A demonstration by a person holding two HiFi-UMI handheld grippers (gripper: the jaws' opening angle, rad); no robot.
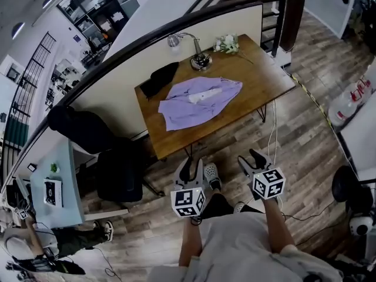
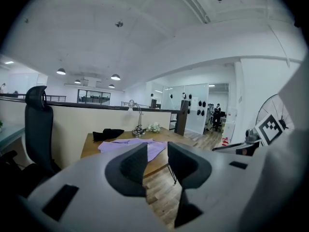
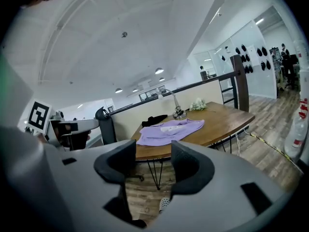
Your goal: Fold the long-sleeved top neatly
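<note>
Left gripper (image 1: pixel 192 167), right gripper (image 1: pixel 252 159): jaws apart, empty, well short of table (image 1: pixel 258 69). Approach square-on; flatten rumpled lavender top (image 1: pixel 197 101) before folding sleeves.

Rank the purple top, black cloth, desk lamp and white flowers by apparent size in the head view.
1. purple top
2. black cloth
3. desk lamp and white flowers: both small and too alike to rank.

Wooden table (image 1: pixel 258 75): purple top (image 1: pixel 197 101), black cloth (image 1: pixel 157 78), lamp (image 1: pixel 200 60), flowers (image 1: pixel 227 43)
</note>
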